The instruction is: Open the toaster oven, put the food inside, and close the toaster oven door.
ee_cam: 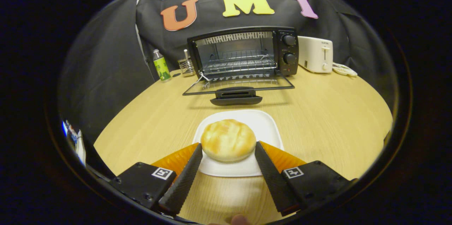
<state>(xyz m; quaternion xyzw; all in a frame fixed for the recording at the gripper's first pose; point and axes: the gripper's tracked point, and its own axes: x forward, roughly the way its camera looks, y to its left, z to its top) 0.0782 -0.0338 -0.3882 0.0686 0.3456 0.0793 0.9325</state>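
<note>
Hidden: near edge of the white plate (268,126) behind the bun (228,140) and fingertips (193,158). Unclear whether those tips touch the bun. Too small to read: oven (243,53) knob markings at one o'clock, bottle (161,66) label at eleven.
</note>
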